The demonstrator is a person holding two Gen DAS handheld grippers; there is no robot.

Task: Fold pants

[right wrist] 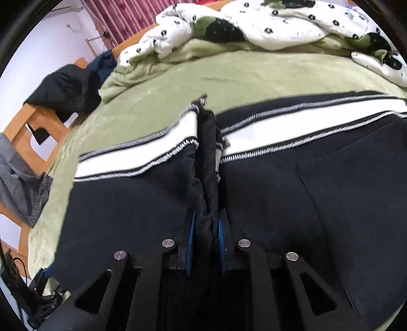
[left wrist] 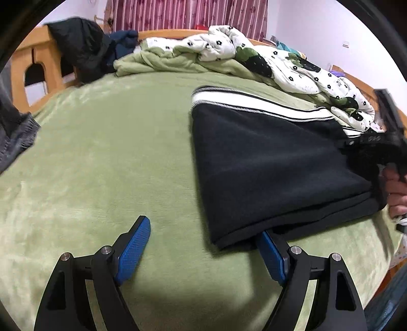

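Step in hand, as I judge it: gripping for another fold, pants already doubled over once.

Landmark is the pants point(left wrist: 267, 163), black with a white side stripe point(right wrist: 292, 132), lying flat on the green blanket point(left wrist: 101, 157).

Nearest: right gripper point(right wrist: 206, 239) sits on the near edge of the pants, blue pads point(right wrist: 191, 234) pressed close together and pinching a raised ridge of black fabric that runs up between them toward the stripe. A small metal zipper pull point(right wrist: 203, 100) shows at the far end of that ridge.

Left gripper point(left wrist: 203, 244) is at the near left corner of the pants, fingers spread wide, nothing between them. One pad point(left wrist: 133, 252) rests over bare blanket left of the pants, the other point(left wrist: 271, 254) is tucked just under the folded hem corner. Not gripping.

A hand point(left wrist: 396, 193) holds the right gripper's black body at the right end of the pants.

Next move likely calls for the left fingers to close on the hem corner, then both to lift and carry together so the layers stay aligned.

Beyond the pants: rumpled floral duvet point(left wrist: 292, 68). Left of the pants, well apart: grey garment point(right wrist: 23, 183) on the bed edge, dark jackets point(left wrist: 78, 48) over the wooden bed frame point(left wrist: 38, 61). Farthest: striped red curtain point(left wrist: 188, 15), white wall.
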